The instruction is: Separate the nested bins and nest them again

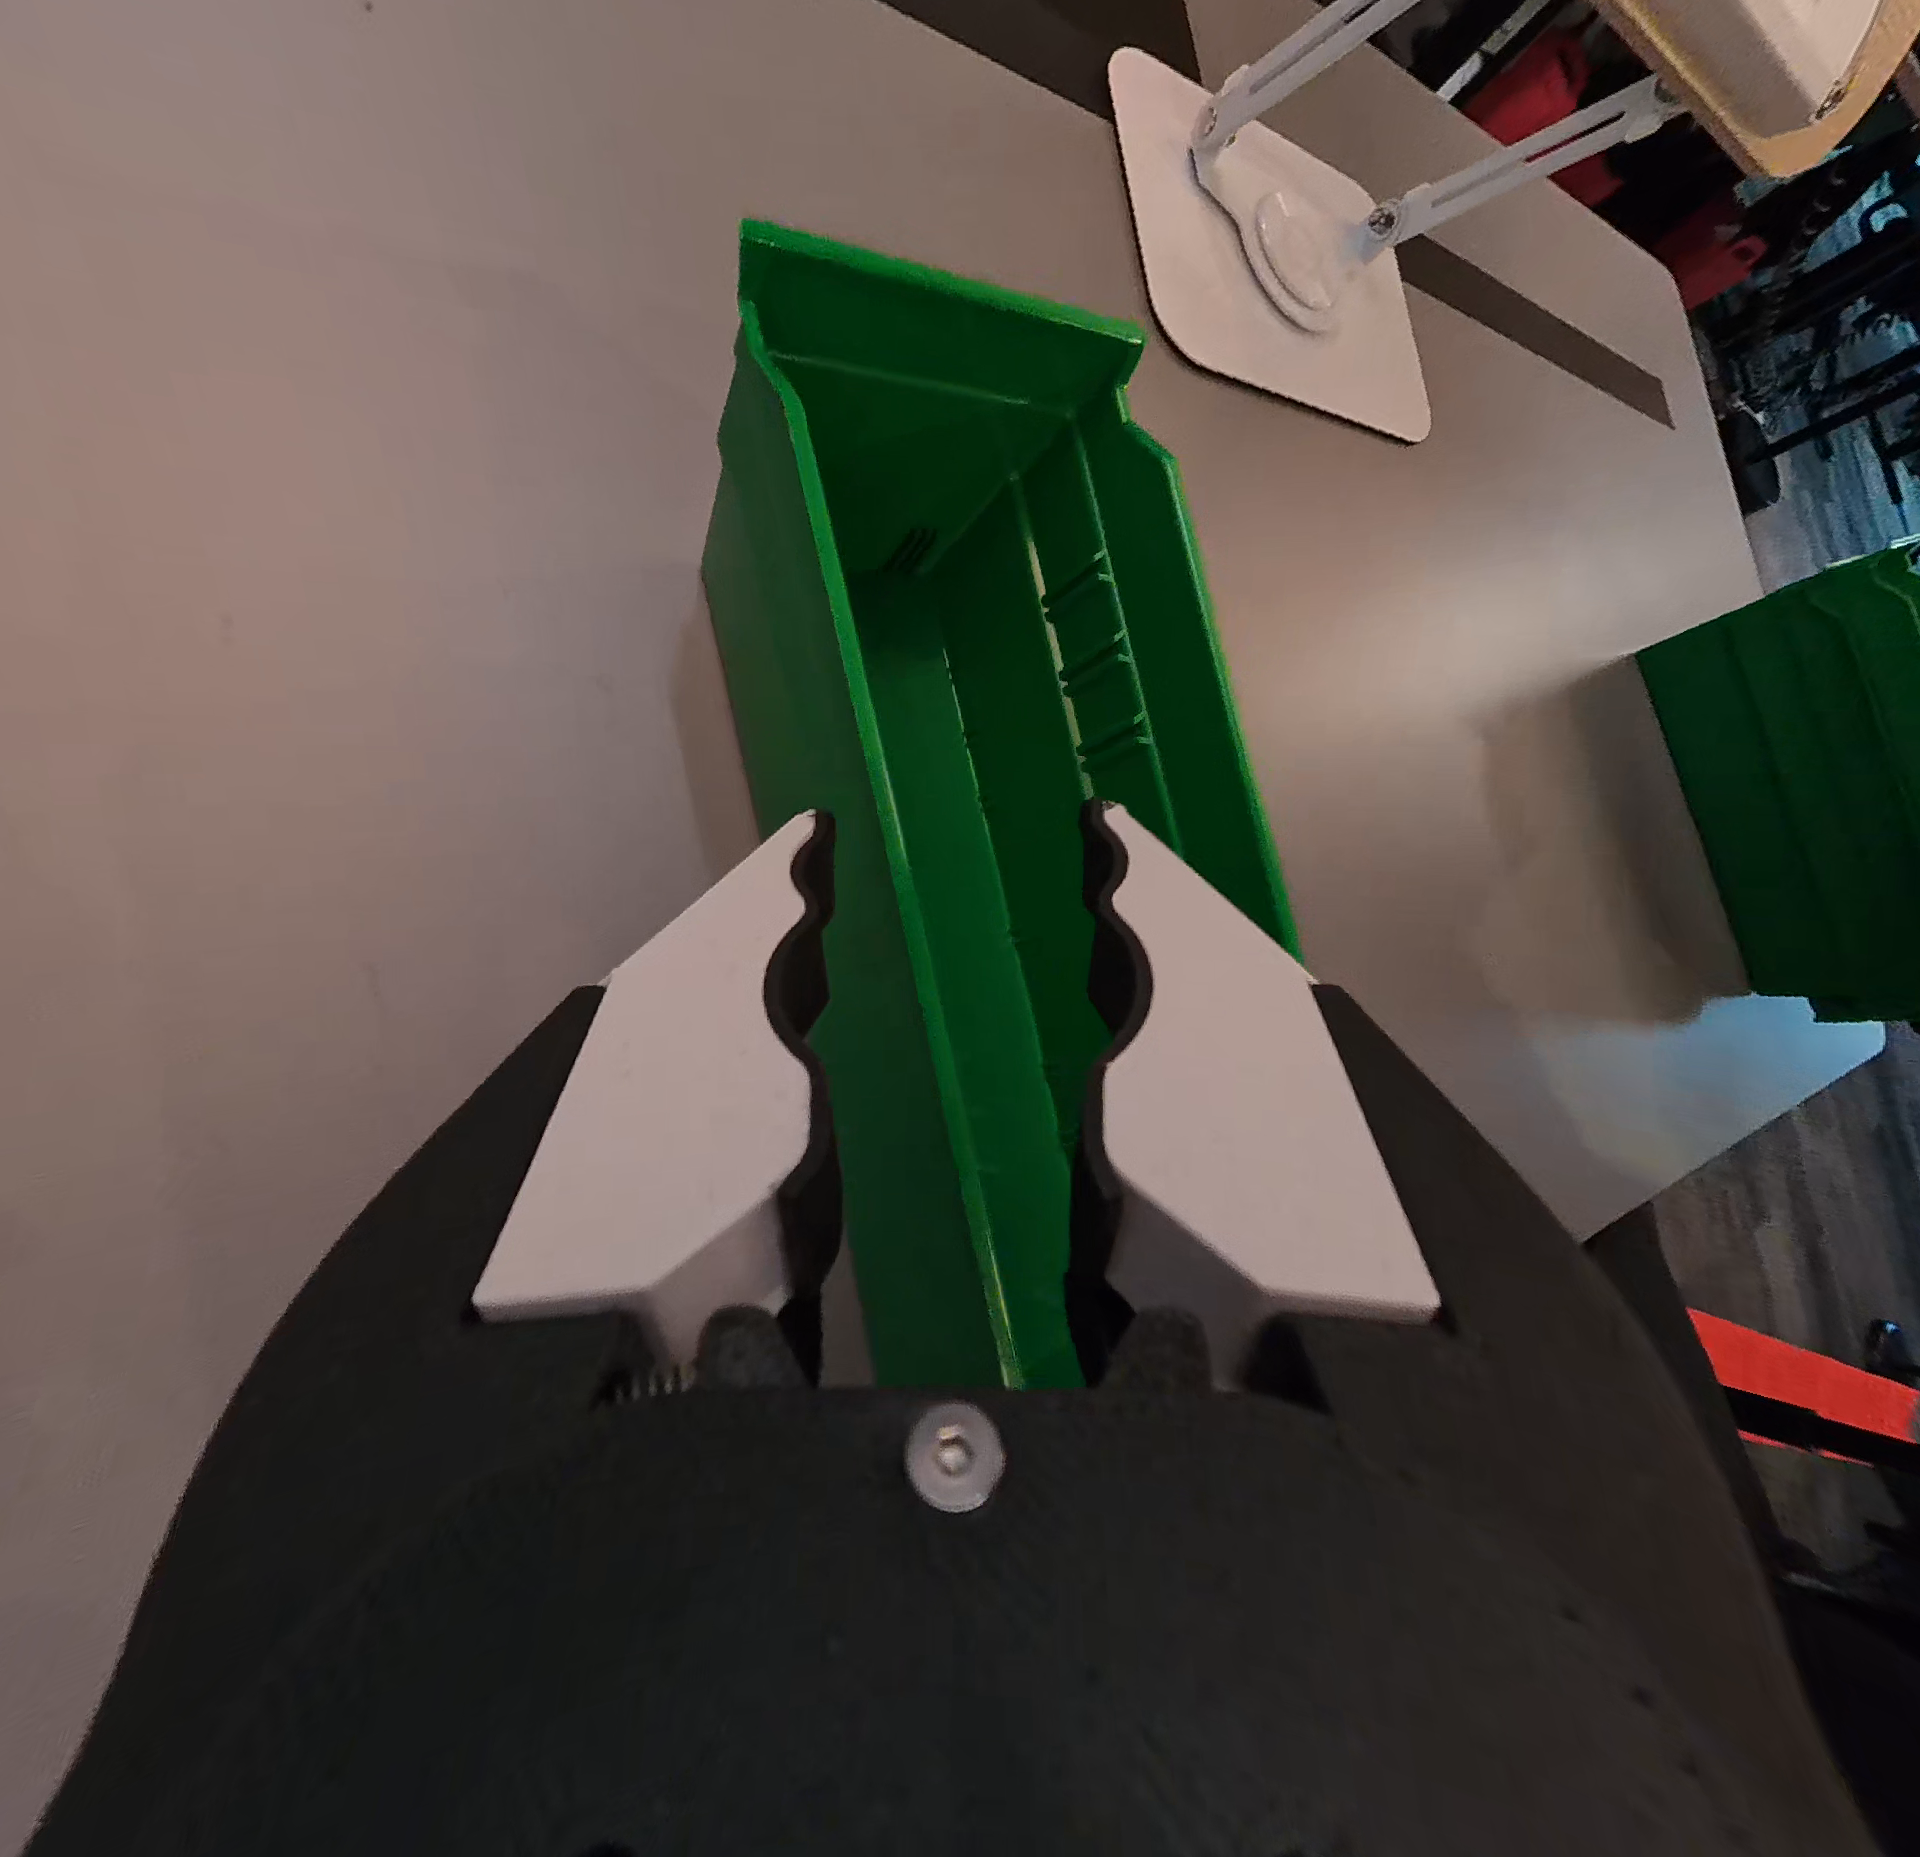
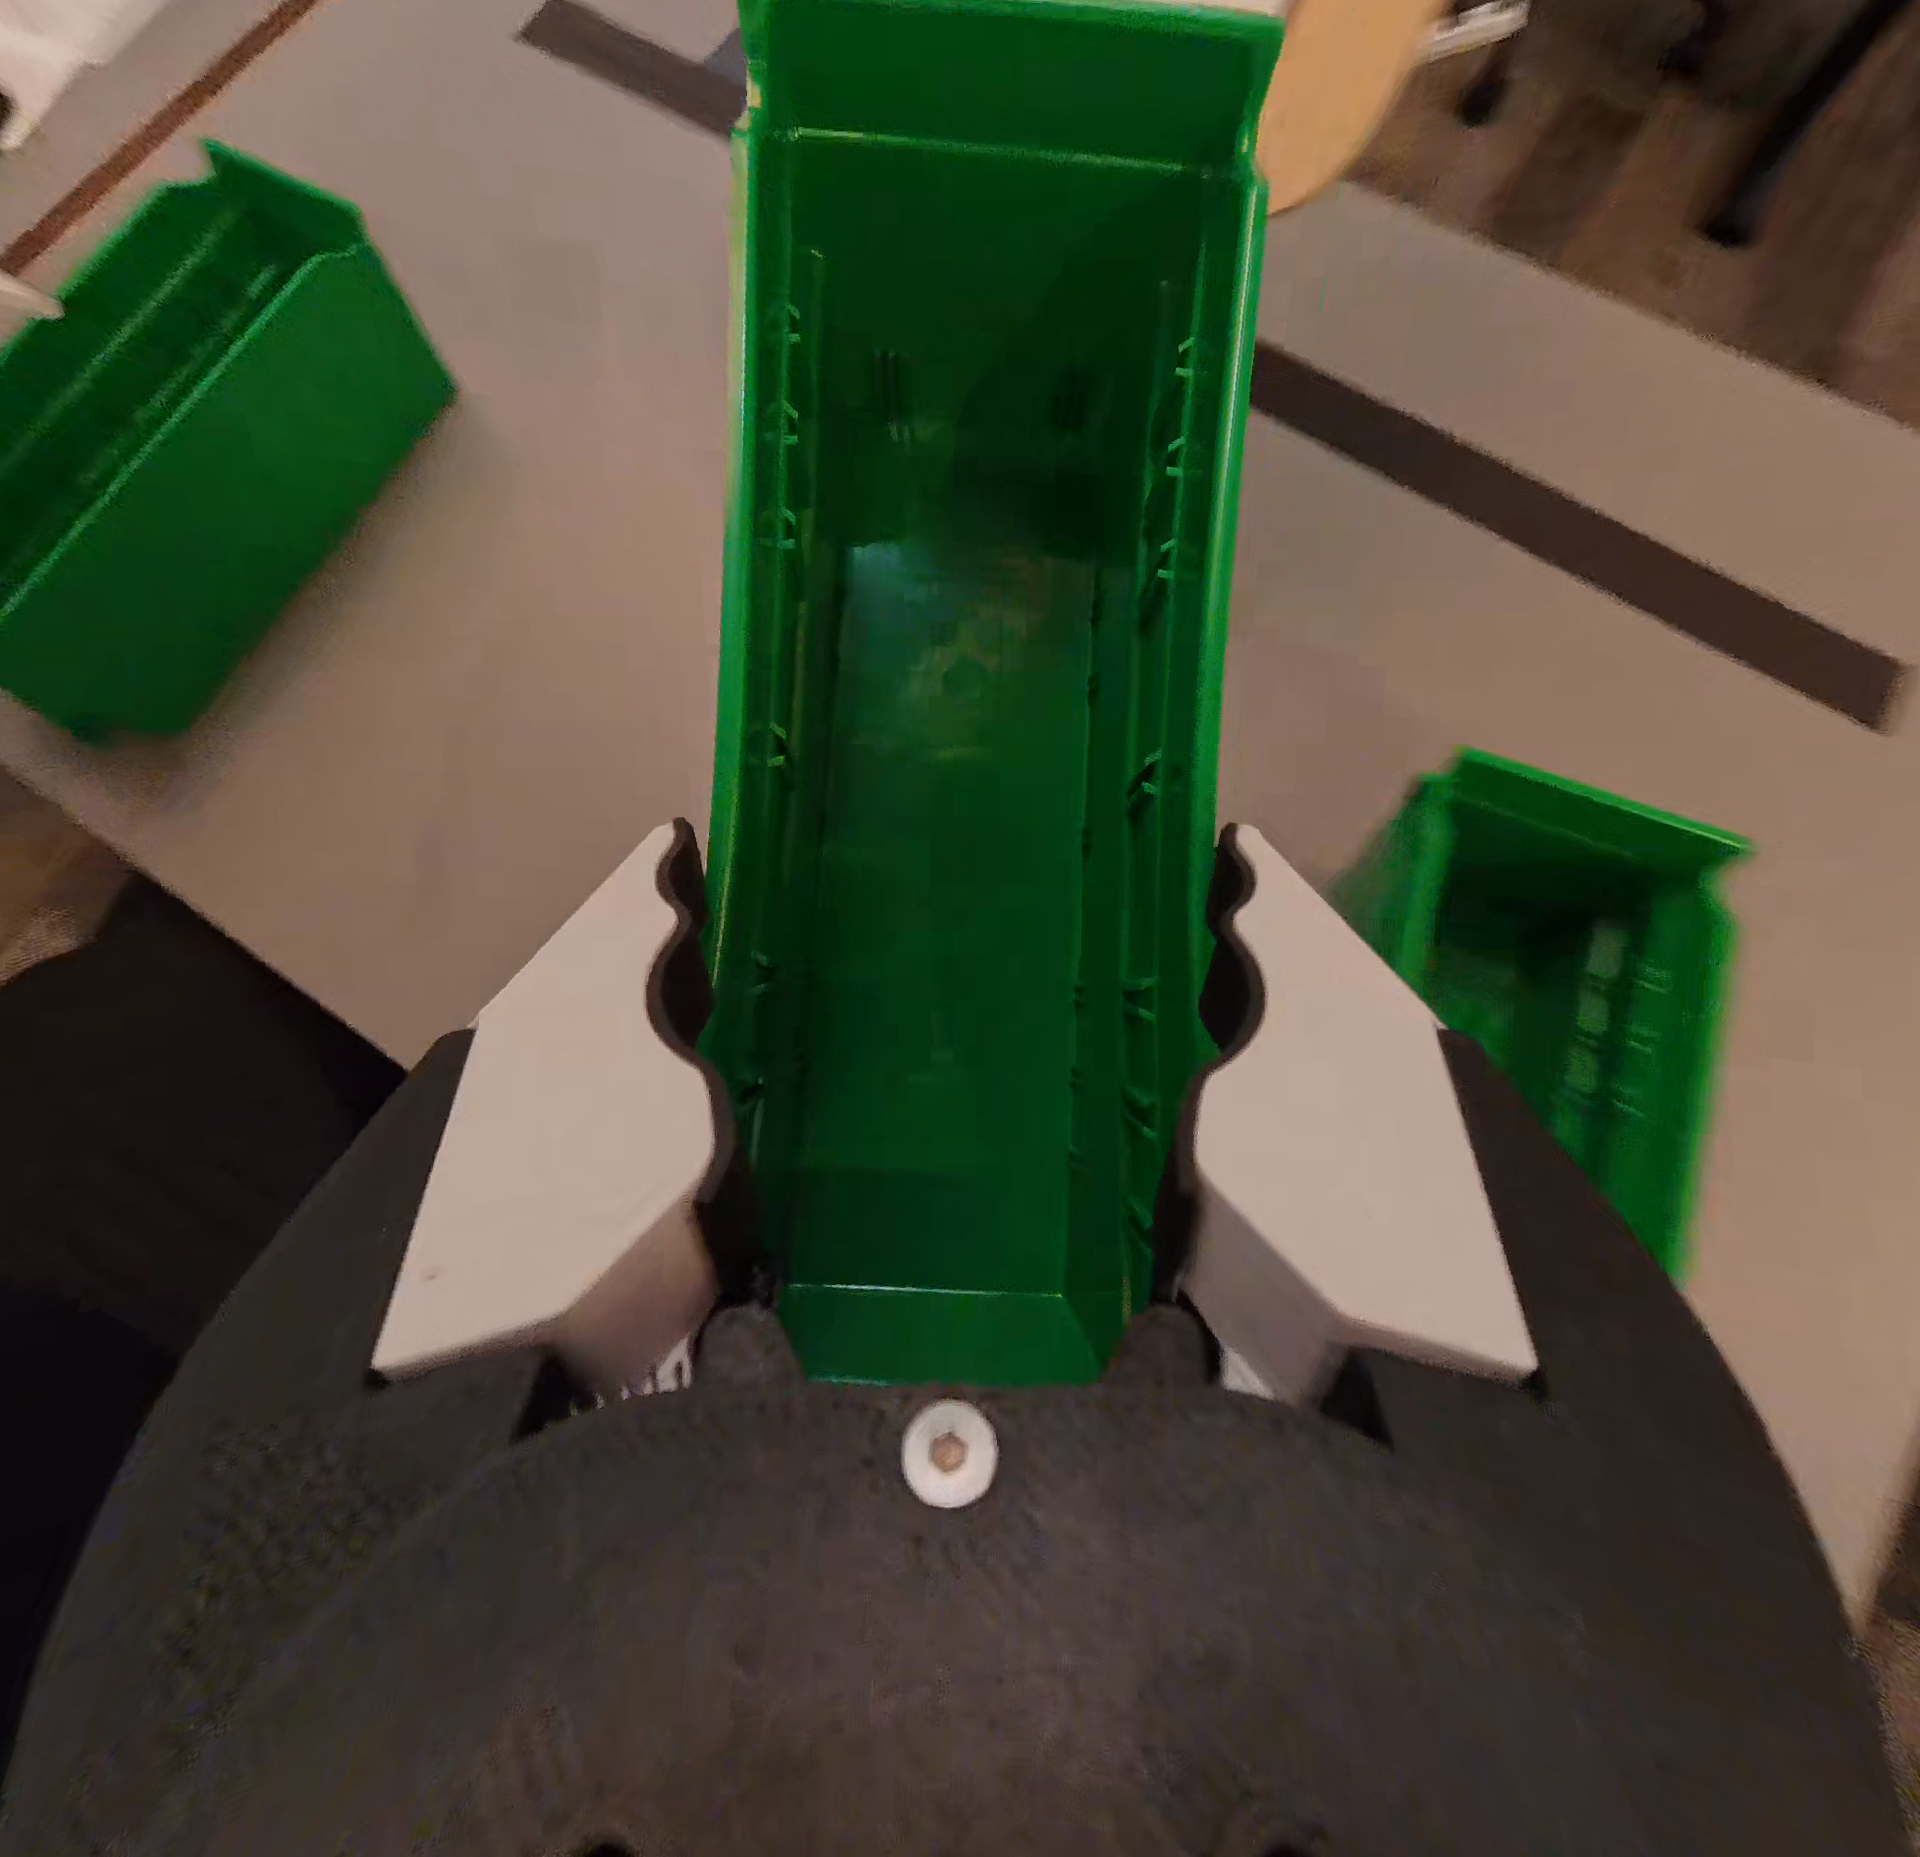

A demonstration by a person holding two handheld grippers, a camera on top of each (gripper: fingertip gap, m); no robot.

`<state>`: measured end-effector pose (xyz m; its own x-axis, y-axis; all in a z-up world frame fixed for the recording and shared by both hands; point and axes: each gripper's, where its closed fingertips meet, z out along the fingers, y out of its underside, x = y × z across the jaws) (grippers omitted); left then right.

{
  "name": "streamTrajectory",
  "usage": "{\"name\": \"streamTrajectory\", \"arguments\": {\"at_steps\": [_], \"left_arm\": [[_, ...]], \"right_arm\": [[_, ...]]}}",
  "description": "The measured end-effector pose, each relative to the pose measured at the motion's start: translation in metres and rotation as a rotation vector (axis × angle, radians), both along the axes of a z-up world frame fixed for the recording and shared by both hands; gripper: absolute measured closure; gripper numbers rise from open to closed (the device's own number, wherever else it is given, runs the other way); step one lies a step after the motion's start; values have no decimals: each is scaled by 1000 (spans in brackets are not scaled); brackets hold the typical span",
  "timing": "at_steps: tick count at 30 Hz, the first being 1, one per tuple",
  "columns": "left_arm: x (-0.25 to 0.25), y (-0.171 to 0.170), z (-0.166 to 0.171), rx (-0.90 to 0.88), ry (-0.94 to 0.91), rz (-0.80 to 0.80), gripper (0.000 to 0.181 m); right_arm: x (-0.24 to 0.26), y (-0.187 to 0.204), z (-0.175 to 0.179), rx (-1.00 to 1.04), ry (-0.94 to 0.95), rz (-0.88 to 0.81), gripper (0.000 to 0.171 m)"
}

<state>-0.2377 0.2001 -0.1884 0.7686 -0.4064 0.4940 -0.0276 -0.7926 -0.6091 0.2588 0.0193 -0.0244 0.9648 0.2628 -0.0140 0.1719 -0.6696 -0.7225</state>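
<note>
Closest in, the left gripper (image 1: 956, 820) pinches one long side wall of a green bin (image 1: 935, 477), its far end reaching over the beige table (image 1: 312, 457) with bare room to its left. Right of it, the right gripper (image 2: 951, 841) clamps across a second green bin (image 2: 966, 664), fingers (image 2: 582, 1080) pressed on both outer walls. Two more green bins flank it on the table: one (image 2: 208, 477) far left near the edge, one (image 2: 1558, 997) just right. A white stand base (image 1: 1268, 249) and dark tape strip (image 2: 1558, 529) sit beyond.
</note>
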Motion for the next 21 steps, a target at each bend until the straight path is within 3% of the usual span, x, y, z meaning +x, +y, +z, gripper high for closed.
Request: {"name": "streamTrajectory", "arguments": {"at_steps": [7, 10, 15, 18, 21], "left_arm": [[1, -2, -4, -9, -10, -14, 135], [3, -3, -7, -25, -20, -26, 136], [4, -3, -13, -38, -23, -31, 135], [3, -4, -15, -42, -24, -35, 134], [1, -4, -12, -38, -33, -34, 134]], "right_arm": [[-101, 37, -118, -165, 43, 139, 76], [-127, 46, -152, -208, 33, 159, 73], [-151, 53, -179, -249, 28, 146, 58], [-161, 48, -175, -280, 26, 179, 47], [-161, 37, -158, -291, 109, 227, 51]]}}
